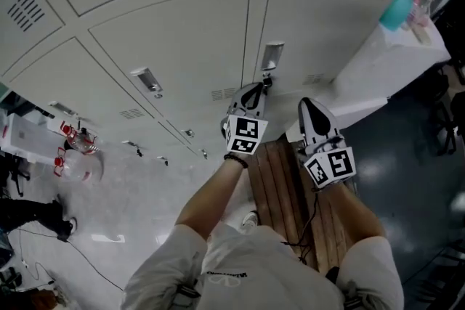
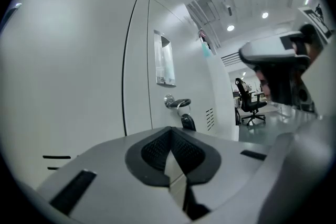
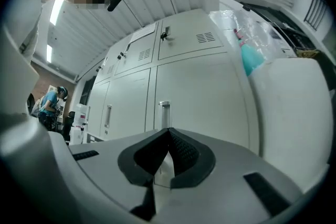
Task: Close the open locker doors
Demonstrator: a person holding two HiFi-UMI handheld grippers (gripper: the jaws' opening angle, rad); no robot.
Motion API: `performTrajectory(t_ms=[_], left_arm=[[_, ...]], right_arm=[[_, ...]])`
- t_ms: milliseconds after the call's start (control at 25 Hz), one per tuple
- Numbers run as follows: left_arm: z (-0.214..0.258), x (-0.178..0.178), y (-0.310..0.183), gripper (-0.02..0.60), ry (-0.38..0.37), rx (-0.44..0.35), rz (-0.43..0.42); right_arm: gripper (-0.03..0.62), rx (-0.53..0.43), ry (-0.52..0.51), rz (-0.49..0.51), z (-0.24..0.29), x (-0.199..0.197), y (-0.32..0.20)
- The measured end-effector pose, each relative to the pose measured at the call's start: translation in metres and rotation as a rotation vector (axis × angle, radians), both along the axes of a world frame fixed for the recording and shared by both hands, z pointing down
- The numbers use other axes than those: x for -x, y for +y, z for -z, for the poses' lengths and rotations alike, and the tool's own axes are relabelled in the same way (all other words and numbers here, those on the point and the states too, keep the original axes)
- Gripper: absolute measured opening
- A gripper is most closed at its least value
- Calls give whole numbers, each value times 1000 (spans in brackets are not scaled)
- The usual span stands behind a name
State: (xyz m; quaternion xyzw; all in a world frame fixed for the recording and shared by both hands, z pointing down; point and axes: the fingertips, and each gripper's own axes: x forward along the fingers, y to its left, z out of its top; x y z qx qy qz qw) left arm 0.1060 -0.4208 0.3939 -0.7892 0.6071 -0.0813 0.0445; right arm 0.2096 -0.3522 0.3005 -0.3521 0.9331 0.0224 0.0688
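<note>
White locker doors [image 1: 182, 47] fill the head view, and those I can see lie flush with the front. My left gripper [image 1: 261, 87] points level at a door just below its handle recess [image 1: 272, 54]. Its jaws are shut with nothing between them. In the left gripper view [image 2: 170, 147] a lock with a key [image 2: 176, 103] and a dark fob [image 2: 188, 122] sits just ahead. My right gripper [image 1: 306, 105] is beside it to the right, shut and empty. In its own view [image 3: 168, 136] it faces a door with a vertical handle [image 3: 165, 113].
A wooden bench [image 1: 287, 189] lies under my arms. A white panel [image 1: 378, 62] juts out from the lockers at the right, with a teal bottle [image 1: 398, 3] and a plastic bag on top. An office chair [image 2: 251, 105] and a distant person [image 3: 51, 103] are in the room.
</note>
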Motion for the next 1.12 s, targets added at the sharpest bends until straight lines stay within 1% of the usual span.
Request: performTrajectory(t_ms=[120,200,280,360,440,560,720,840,920,1000,1120], left_arm=[[1,2,7,4,11,-10,3],[0,6,24,5,-7,-15,16],[1,11,55,5,-24,-14,32],[10,24,98,4,-25,-25,65],[24,46,150,5,-8,-42,114],[41,79,228,5,48,-50,168],[67,132,315,5,96,-60,233],[100,163,352,5,99,-122,251],[116,180,367,5,102,-157,266],[127,194,379,5,94,-177,295],[133,213,393,4,76,-191,335]], right_arm=[[9,55,-7,-34,-14,-28,23],[9,68,-12,-43,-17,-37,37],[9,59,-18,-37,-12,-42,48],[9,37,-34,1,-2,-37,56],[9,15,-66,48,9,-25,62],[9,7,-116,76,26,-14,72],[9,-23,-135,132,55,15,104],[9,-12,-156,173,72,43,131],[9,-11,-144,200,75,68,151],[8,-26,-125,229,76,96,172],[8,-29,-126,248,78,130,193]])
